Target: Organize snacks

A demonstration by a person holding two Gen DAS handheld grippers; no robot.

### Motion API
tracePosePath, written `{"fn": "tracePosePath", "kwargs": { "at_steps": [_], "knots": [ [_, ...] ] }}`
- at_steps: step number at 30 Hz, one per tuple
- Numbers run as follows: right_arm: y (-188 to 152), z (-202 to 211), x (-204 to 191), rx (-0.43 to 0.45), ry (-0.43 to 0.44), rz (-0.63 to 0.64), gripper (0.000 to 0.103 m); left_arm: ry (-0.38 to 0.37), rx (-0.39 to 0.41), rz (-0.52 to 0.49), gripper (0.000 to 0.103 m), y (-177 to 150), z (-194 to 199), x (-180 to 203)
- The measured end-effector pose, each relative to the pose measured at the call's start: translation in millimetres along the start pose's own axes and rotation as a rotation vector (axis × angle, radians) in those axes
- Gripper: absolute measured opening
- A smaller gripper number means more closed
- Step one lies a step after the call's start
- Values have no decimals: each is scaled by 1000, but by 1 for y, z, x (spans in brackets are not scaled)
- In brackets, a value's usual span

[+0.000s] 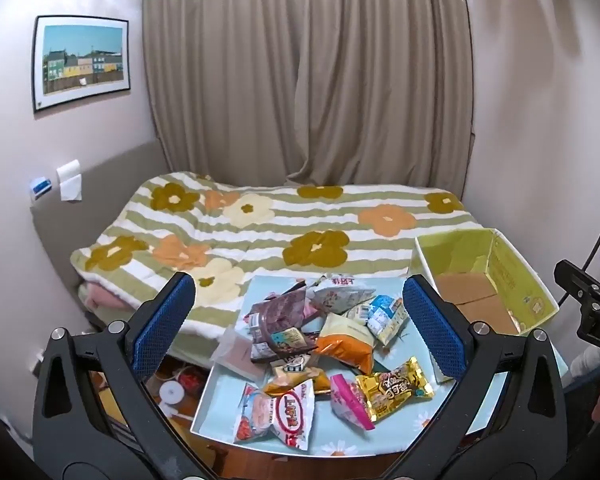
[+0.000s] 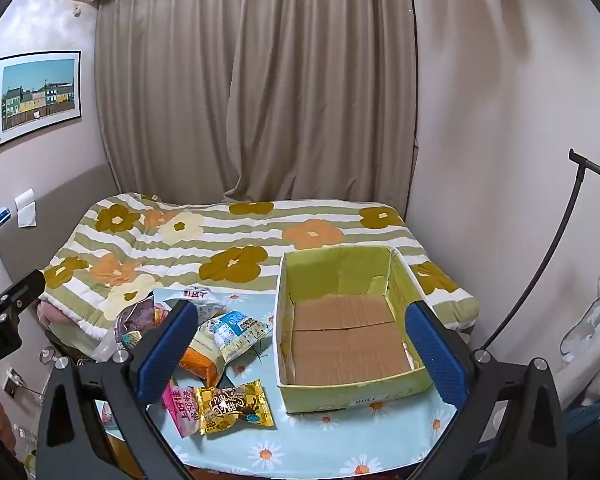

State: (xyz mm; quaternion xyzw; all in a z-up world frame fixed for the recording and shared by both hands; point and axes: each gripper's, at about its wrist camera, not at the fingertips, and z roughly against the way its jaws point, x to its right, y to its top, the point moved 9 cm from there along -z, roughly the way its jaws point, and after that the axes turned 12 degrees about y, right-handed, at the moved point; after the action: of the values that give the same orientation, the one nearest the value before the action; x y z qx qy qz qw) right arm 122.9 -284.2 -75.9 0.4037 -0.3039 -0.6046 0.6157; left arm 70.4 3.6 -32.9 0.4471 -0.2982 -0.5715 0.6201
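Bedroom table [image 2: 340,436] with a daisy cloth, bed behind.
Snack packets [image 1: 320,344] lie heaped just left of the empty cardboard box [image 2: 348,336]; left gripper [image 1: 300,320] and right gripper [image 2: 300,344] both gape wide, holding nothing.

The left gripper [image 1: 300,320] hangs with its blue-padded jaws wide apart and nothing between them, above a pile of snack packets [image 1: 320,344] on the table [image 1: 452,412] with its pale blue daisy cloth. Right of the pile stands an open cardboard box [image 1: 484,280], its brown floor bare. Beyond the pile lies a bed with a flowered striped blanket [image 1: 268,232], backed by beige curtains [image 1: 308,80].
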Motion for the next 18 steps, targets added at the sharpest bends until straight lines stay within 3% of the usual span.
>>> {"fn": "tracePosePath", "kwargs": {
  "at_steps": [18],
  "knots": [
    [-4,0,2,-10,3,-8,103,-46,-31,-2,103,-1,-4,8]
  ]
}}
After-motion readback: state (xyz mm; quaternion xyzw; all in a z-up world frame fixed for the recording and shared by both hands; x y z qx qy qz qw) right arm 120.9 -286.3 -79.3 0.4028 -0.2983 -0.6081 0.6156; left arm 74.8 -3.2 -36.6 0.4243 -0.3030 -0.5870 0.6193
